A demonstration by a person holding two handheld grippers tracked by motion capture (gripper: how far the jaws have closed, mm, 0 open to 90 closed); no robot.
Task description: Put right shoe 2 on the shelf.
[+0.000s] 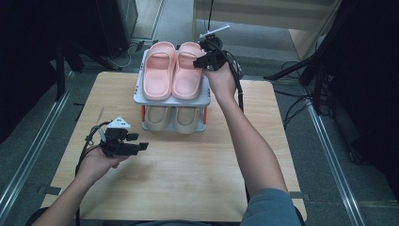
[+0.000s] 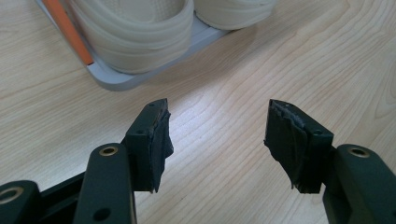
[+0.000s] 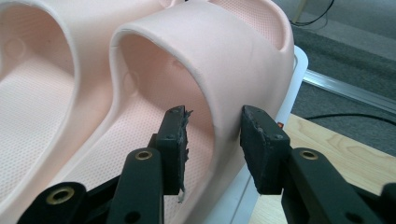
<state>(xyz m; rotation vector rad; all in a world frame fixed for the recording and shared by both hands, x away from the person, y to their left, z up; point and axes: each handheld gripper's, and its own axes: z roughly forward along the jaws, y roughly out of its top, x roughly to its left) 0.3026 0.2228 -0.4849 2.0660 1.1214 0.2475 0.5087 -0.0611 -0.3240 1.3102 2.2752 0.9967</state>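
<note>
Two pairs of slippers sit on a grey two-tier rack (image 1: pixel 137 96) at the 12 o'clock edge of your wooden table (image 1: pixel 188 179): the pink pair (image 1: pixel 173 70) on the top shelf, the beige pair (image 1: pixel 170 119) on the shelf below. Your right arm reaches across the table toward 12 o'clock, and your right gripper (image 1: pixel 203 61) meets the right pink slipper (image 1: pixel 189 70) at its outer side, at about 3 o'clock of the rack. In the right gripper view that gripper (image 3: pixel 212 140) straddles the slipper's strap (image 3: pixel 219 70), one jaw inside the foot opening and the other against the outer wall; the jaws are parted around the strap and you cannot tell whether both pads are pressing on it. The left pink slipper (image 3: pixel 32 93) lies just beside it at 9 o'clock, and the rack's pale rim (image 3: pixel 296 79) shows past the strap at 3 o'clock. Your left gripper (image 1: pixel 141 147) hovers over bare wood at about 8 o'clock of the table, well apart from the rack, pointing toward 3 o'clock. In the left gripper view its jaws stand wide apart with nothing between them (image 2: pixel 217 142), only wood grain beneath. The beige slippers (image 2: pixel 140 32) and the rack's grey corner (image 2: pixel 121 81), with an orange post (image 2: pixel 70 32), lie ahead at 11 o'clock.
</note>
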